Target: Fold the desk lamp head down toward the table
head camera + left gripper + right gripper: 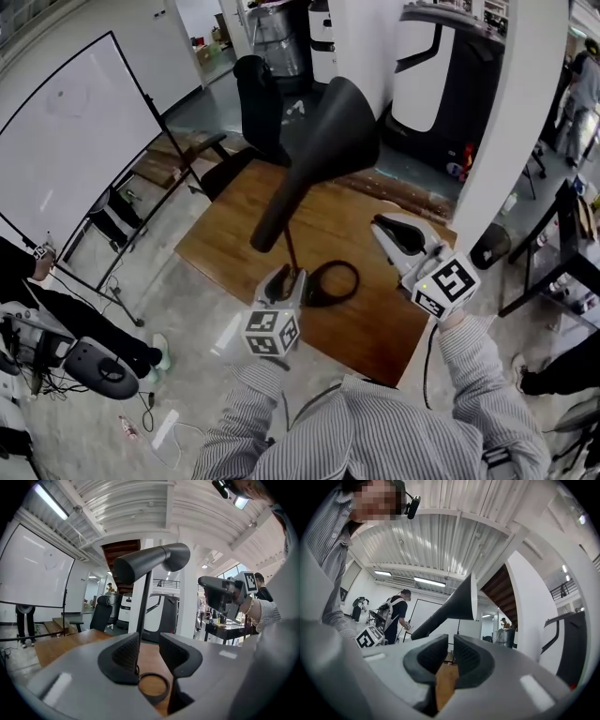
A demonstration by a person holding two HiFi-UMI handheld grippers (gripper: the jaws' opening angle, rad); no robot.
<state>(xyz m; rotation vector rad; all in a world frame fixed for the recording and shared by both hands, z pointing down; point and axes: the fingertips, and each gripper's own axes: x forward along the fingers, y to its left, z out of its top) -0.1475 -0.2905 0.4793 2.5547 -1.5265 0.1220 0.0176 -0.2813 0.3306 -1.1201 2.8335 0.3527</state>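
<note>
The black desk lamp stands on the wooden table (pixel 375 319); its cone head (pixel 323 145) slants on a thin stem (pixel 292 251) above a ring base (pixel 333 283). My left gripper (pixel 284 284) sits low by the stem, at the table's near left edge. In the left gripper view this gripper (pixel 150 656) is open, and the stem (pixel 143 606) rises just by the left finger's inner side without being pinched. My right gripper (pixel 398 236) hovers right of the lamp, below the head. Its jaws stand almost together with nothing between them, and the lamp head (pixel 457 604) lies ahead and above.
A black office chair (pixel 258 103) stands behind the table. A whiteboard (pixel 66 141) is at the left, a white pillar (pixel 516 112) at the right and a dark machine (pixel 431 75) behind. Another person (pixel 37 309) is at the far left.
</note>
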